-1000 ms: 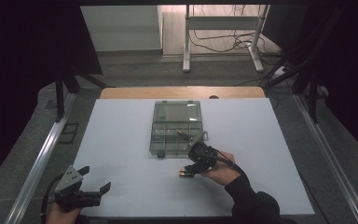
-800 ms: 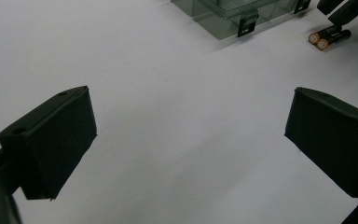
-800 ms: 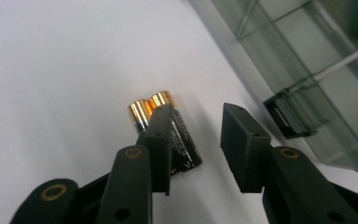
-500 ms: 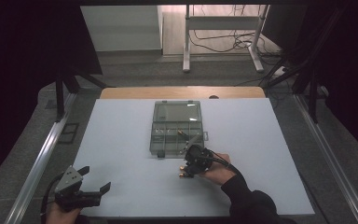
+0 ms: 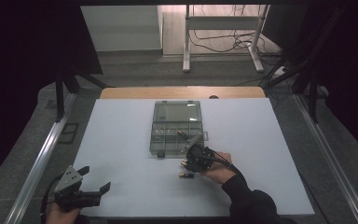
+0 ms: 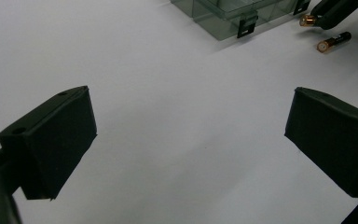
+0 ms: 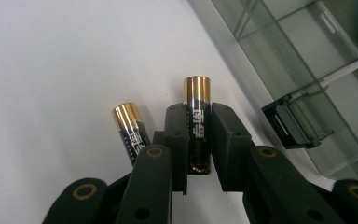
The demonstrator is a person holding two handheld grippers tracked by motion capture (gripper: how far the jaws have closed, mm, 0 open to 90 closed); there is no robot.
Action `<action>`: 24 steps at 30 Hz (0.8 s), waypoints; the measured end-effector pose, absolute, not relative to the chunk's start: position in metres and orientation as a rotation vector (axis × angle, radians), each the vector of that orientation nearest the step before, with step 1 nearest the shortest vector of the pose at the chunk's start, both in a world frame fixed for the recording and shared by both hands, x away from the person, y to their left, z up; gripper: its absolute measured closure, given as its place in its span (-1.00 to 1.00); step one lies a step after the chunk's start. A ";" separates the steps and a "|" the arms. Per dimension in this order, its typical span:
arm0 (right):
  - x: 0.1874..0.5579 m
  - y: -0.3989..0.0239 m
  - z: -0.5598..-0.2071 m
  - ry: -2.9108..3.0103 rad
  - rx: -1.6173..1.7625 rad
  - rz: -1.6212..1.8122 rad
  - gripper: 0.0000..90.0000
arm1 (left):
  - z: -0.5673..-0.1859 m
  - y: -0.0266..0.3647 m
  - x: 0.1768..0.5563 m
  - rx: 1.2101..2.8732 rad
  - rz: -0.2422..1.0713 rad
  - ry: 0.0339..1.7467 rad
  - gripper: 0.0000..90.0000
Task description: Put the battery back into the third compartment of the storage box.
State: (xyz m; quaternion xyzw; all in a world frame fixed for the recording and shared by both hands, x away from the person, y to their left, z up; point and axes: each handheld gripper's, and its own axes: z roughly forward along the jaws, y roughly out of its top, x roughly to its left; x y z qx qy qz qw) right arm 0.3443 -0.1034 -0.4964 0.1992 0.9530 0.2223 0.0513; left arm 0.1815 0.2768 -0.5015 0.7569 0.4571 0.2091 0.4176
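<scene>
The right gripper (image 7: 199, 140) has just closed, its fingers (image 7: 177, 135) clamped on one battery (image 7: 197, 116). It should be lifted straight up, clear of the second battery (image 7: 129, 128), toward the open box (image 5: 176, 128). The left gripper (image 6: 186, 140) is held with fingers apart over the worktop (image 5: 121, 140).

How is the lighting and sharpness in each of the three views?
High view: bright white table, dark surroundings. Left gripper view: jaws dark and soft, clear box sharper. Right gripper view: held battery sharp, glare on its gold cap.

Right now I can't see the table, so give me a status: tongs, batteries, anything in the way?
Right tongs shut on black-and-gold battery. Left tongs open, idle. Second black-and-gold battery on white table. Clear plastic compartment box open, unobstructed.
</scene>
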 end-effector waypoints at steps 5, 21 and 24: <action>0.344 -0.105 -0.491 2.896 0.614 0.724 0.69 | -0.501 0.277 0.182 1.899 0.525 1.147 -0.95; 0.349 -0.111 -0.474 2.868 0.663 0.826 0.69 | -0.502 0.277 0.182 1.896 0.522 1.152 -0.95; 0.350 -0.111 -0.471 2.861 0.683 0.845 0.69 | -0.502 0.277 0.182 1.896 0.521 1.152 -0.95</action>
